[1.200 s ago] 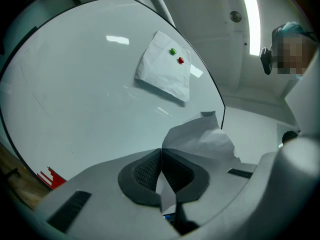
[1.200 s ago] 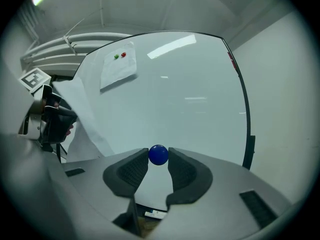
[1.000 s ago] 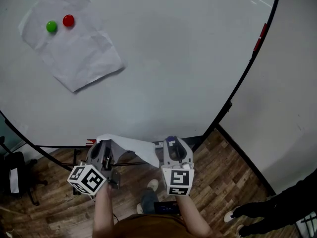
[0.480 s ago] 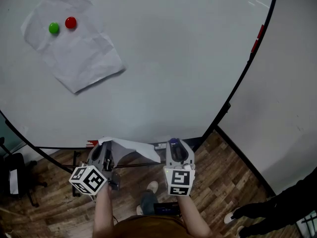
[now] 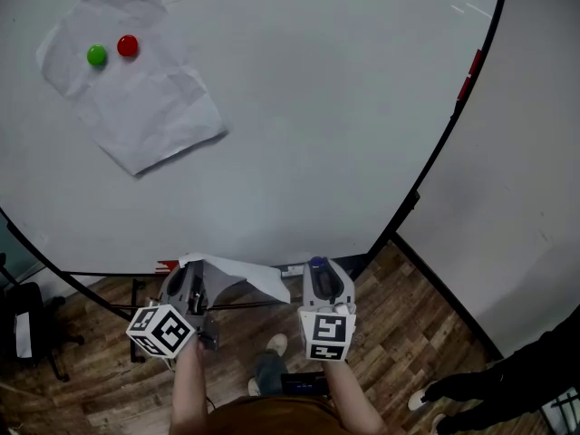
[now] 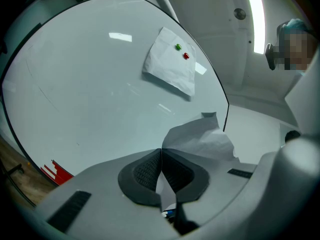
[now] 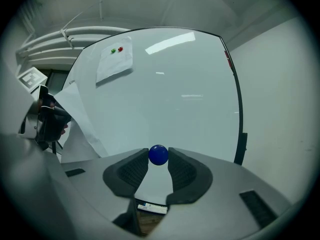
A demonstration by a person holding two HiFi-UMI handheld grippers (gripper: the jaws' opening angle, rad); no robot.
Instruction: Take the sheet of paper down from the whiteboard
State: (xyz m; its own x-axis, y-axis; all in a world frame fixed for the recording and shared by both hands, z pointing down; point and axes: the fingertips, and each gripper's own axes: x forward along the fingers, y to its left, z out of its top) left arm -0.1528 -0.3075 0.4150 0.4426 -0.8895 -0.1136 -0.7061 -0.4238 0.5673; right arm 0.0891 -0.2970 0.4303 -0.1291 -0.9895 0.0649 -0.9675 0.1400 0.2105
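Little has changed from a second ago: both grippers keep their place low before the whiteboard [image 5: 317, 134], and the sheet of paper [image 5: 243, 277] has only sagged a touch. That sheet is off the board, at 6 o'clock in the head view, its edge clamped in the closed jaws of the left gripper [image 5: 192, 277]. The right gripper [image 5: 319, 272], at its 3 o'clock, has its jaws pressed on a blue magnet [image 7: 158, 154]. A second sheet [image 5: 136, 98] hangs at 10 o'clock under a green magnet [image 5: 96, 55] and a red magnet [image 5: 128, 45]. The held sheet is probably being drawn away, so the grip should stay firm on its thin edge and the blue magnet should stay clear of the board. Both grippers point roughly level at the board, side by side.
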